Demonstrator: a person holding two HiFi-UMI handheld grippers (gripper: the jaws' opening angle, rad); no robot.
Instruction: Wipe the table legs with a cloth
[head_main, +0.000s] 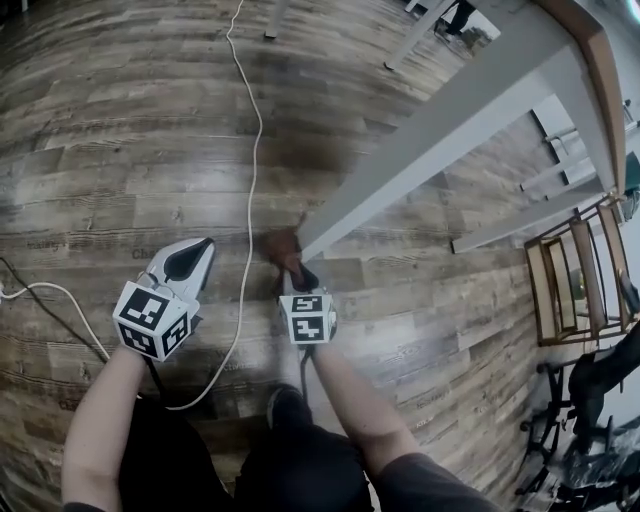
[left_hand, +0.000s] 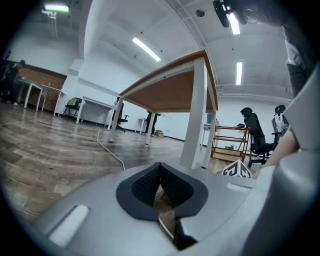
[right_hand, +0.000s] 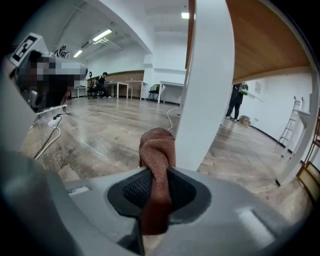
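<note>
A white table leg (head_main: 440, 140) runs from the tabletop at upper right down to the wooden floor; it stands right in front of the right gripper view (right_hand: 207, 85). My right gripper (head_main: 290, 275) is shut on a brown cloth (head_main: 278, 246), and the bunched cloth (right_hand: 157, 150) sits against the foot of that leg, on its left side. My left gripper (head_main: 190, 260) hangs low over the floor to the left, jaws shut with nothing between them (left_hand: 160, 187). In the left gripper view the same table (left_hand: 197, 112) stands ahead.
A white cable (head_main: 252, 150) runs across the floor between the grippers and away. A wooden shelf rack (head_main: 580, 275) and office chairs (left_hand: 255, 137) stand to the right. Other white table legs (head_main: 520, 225) lie beyond. The person's legs are below.
</note>
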